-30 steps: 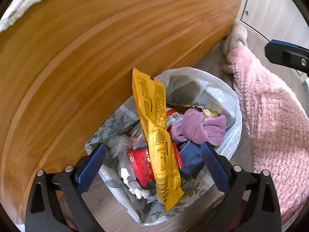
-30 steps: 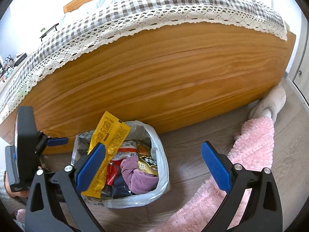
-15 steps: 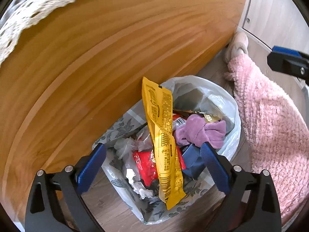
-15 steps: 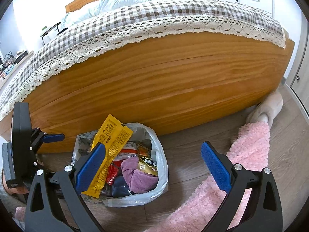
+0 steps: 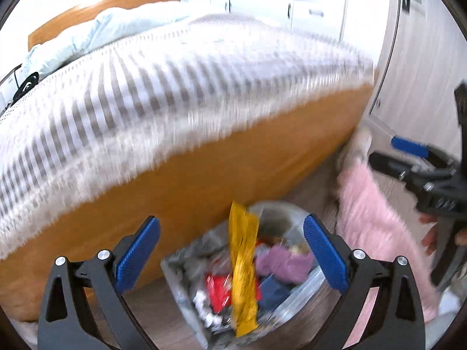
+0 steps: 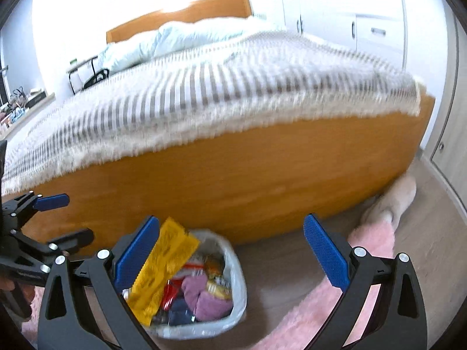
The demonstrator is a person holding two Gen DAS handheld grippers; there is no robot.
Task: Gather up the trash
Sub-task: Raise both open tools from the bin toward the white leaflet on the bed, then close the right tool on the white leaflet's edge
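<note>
With both cameras blurred by motion, fine detail is unreliable, but the layout reads clearly. A trash bag point(image 6: 204, 300) sits on the wood floor point(image 6: 292, 265) just beside the wooden side board of the bed point(image 6: 233, 175), which carries a checked cover point(image 6: 233, 87). In the right wrist view the bag lies at 6 o'clock, between the blue pads; in the left wrist view it also lies at 6 o'clock.

The left hand-held gripper point(image 5: 232, 250) is spread wide and pinches nothing. The right hand-held gripper point(image 6: 232, 250) is likewise spread and empty.

A long yellow wrapper point(image 6: 160, 268) stands up out of the bag toward 11 o'clock. Below it lie a red packet point(image 5: 217, 290), a purple cloth bundle point(image 6: 198, 297) and other mixed scraps. A pink fluffy rug point(image 6: 321, 300) lies at 4 o'clock of the bag, near it, with a pale slipper point(image 6: 388, 201) beyond.

Handling judgement: the bag film is thin, soft and probably slippery; the load looks light. Take hold at the free rim at 3 o'clock, gathering a fold of film. Avoid pinching the wrapper alone, since it would likely slide out.
</note>
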